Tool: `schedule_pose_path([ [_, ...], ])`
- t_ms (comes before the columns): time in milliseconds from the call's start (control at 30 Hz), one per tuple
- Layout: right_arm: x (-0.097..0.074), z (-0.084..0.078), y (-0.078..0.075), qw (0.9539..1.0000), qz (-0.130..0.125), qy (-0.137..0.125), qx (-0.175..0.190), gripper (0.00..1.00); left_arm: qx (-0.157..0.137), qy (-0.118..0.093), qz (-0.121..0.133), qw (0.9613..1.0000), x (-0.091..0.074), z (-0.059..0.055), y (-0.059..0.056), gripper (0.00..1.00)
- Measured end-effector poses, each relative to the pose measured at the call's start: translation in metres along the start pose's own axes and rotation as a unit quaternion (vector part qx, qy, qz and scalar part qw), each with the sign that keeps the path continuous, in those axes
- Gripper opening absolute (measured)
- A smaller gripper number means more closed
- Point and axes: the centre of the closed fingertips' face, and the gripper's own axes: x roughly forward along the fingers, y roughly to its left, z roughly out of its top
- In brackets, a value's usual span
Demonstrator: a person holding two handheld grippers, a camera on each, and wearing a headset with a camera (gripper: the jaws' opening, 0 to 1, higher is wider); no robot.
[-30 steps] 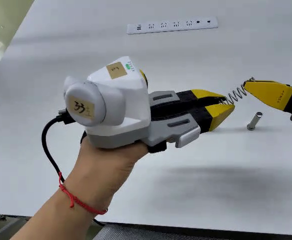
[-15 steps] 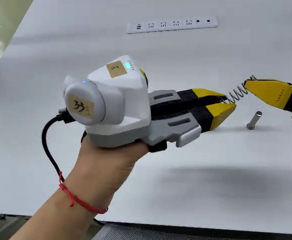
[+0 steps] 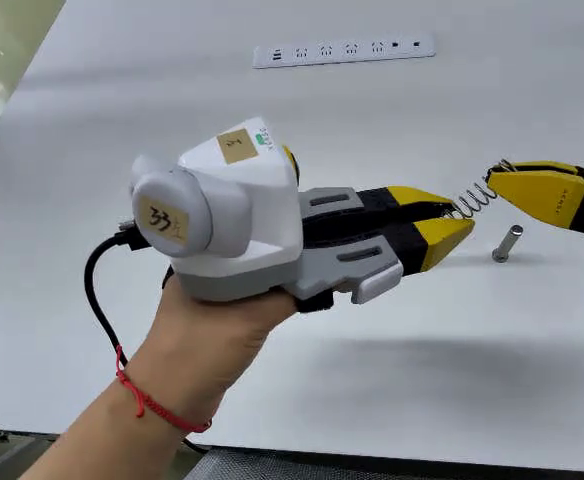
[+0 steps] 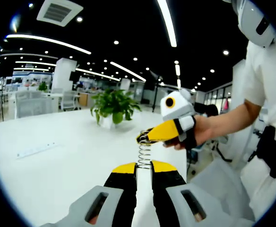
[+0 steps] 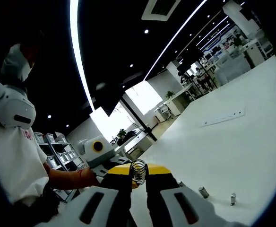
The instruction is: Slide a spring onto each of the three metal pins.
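My left gripper [image 3: 459,218] is held up over the white table [image 3: 422,350], its yellow jaws nearly together on a thin metal pin that is mostly hidden. A small coil spring [image 3: 473,198] runs from those tips to my right gripper [image 3: 492,180], which is shut on the spring's far end. In the left gripper view the spring [image 4: 144,152] rises from between my left jaws to the right gripper [image 4: 142,138]. The right gripper view looks along the spring [image 5: 138,171], end-on between its own jaws. A loose metal pin [image 3: 508,243] lies on the table below the right gripper.
A white power strip [image 3: 344,48] lies at the far side of the table. Another spring [image 5: 202,191] and a pin [image 5: 232,197] rest on the table in the right gripper view. The table's front edge runs just below my left hand [image 3: 212,320].
The right gripper's tip has come slightly lower and closer to the left gripper. The spring between them now looks shorter. The left gripper has tilted a little.
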Motion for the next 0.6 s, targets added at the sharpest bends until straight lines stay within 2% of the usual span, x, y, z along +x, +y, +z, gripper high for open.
schedule_pose_path([
  [300,0.0015,-0.0011,0.0037,0.9993,0.002,0.027,-0.028,0.12,0.012,0.010,-0.010,0.9998,0.0027,-0.0036,-0.0048,0.11],
  [600,0.0024,-0.0031,0.0087,0.9958,0.002,0.059,-0.069,0.12,0.015,0.014,-0.016,0.9997,0.0032,-0.0054,-0.0076,0.11],
])
